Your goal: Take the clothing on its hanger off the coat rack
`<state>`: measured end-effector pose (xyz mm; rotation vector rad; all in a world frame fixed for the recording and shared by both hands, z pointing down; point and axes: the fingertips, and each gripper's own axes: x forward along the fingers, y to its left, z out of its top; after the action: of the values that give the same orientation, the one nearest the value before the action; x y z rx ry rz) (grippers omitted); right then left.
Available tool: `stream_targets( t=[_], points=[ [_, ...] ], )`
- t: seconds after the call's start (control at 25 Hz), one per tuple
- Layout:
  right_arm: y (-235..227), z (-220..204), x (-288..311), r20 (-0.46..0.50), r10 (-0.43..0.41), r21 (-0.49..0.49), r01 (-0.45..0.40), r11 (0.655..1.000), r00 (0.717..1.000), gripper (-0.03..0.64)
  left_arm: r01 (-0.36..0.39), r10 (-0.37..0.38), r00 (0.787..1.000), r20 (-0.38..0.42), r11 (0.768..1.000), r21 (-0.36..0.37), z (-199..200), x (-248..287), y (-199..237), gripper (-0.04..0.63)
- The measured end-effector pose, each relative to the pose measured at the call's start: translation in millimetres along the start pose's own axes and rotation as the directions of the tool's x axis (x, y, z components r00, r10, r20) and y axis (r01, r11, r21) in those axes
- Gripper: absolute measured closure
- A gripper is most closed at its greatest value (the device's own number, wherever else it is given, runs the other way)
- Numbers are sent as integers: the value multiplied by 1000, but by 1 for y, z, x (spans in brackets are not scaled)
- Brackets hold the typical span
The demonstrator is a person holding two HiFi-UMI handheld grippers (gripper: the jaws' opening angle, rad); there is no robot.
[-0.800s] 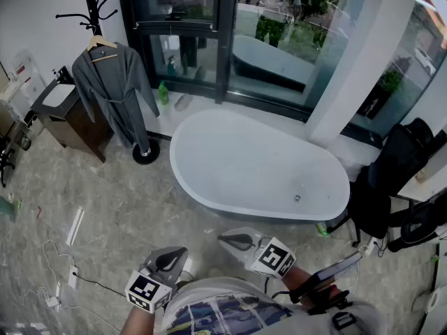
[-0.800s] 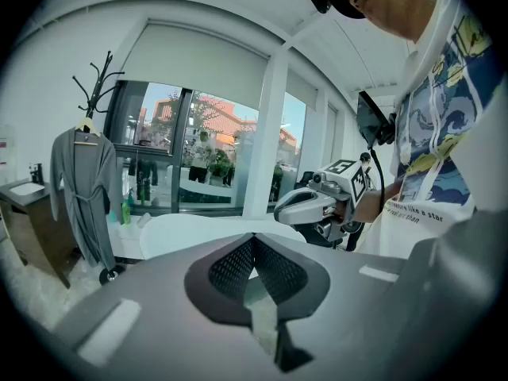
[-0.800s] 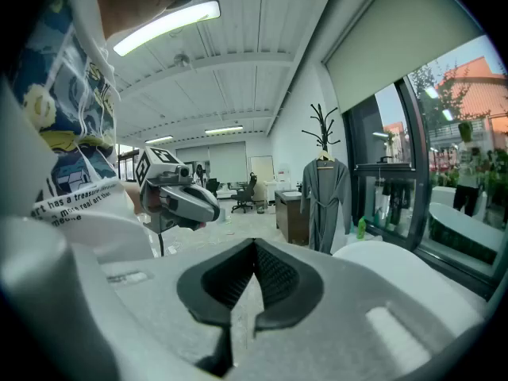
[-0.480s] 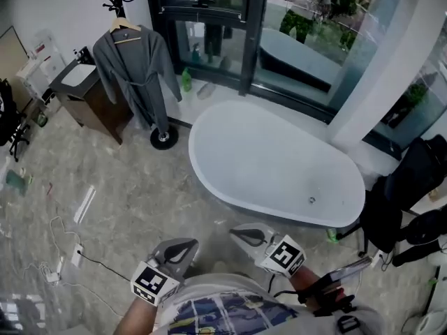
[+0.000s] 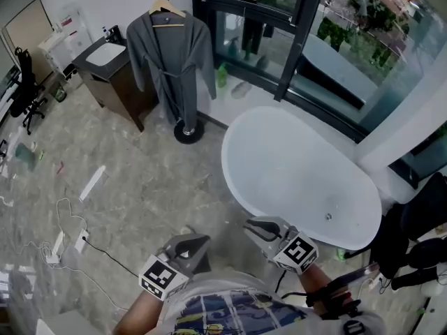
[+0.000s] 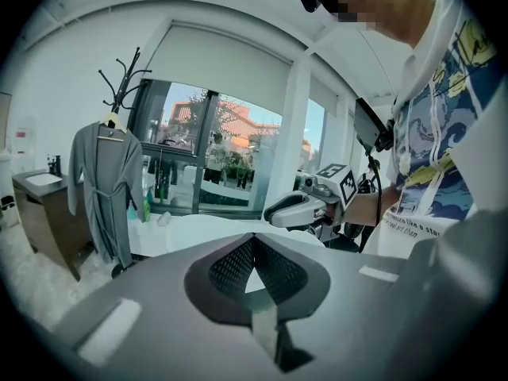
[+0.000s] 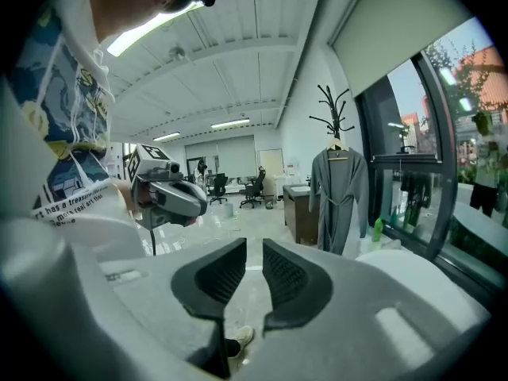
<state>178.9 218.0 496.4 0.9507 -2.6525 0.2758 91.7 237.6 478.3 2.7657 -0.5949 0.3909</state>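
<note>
With the person now nearer, the grey bathrobe on its wooden hanger still hangs from the coat rack beside the bathtub, well apart from the left gripper, fingers closed on nothing, and the right gripper, fingers slightly parted and empty, so reaching hasn't begun.

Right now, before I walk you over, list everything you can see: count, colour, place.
robe: one, grey, on the hanger, top left
hanger: one, wooden, hooked on the coat rack
coat rack: one, black, by the window
bathtub: one, white, centre right
cabinet: one, dark brown with a white top, left of the robe
bottle: one, green, on the ledge right of the robe
office chair: one, black, far left
cables: a few, white and black, floor at lower left
left gripper: one, grey, jaws together, empty
right gripper: one, grey, jaws slightly apart, empty
</note>
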Motion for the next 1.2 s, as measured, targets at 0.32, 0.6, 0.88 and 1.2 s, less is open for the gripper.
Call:
stream_targets(
  t=[0.32, 0.6, 0.88, 1.2],
  points=[
    [-80, 65, 103, -51, -23, -46, 21, 999, 998, 533, 37, -38, 998, 41, 999, 30, 47, -14, 120, 594],
    [-175, 130, 195, -29, -59, -68, 57, 996, 998, 509, -32, 32, 999, 33, 999, 9, 59, -48, 228, 594],
    [-284, 183, 269, -75, -44, -112, 36, 993, 996, 465, -126, 128, 989, 72, 991, -40, 72, -54, 306, 592],
    [-446, 297, 347, -34, -95, -275, 82, 958, 995, 454, -273, 278, 953, 116, 960, -59, 139, -35, 403, 592]
  ],
)
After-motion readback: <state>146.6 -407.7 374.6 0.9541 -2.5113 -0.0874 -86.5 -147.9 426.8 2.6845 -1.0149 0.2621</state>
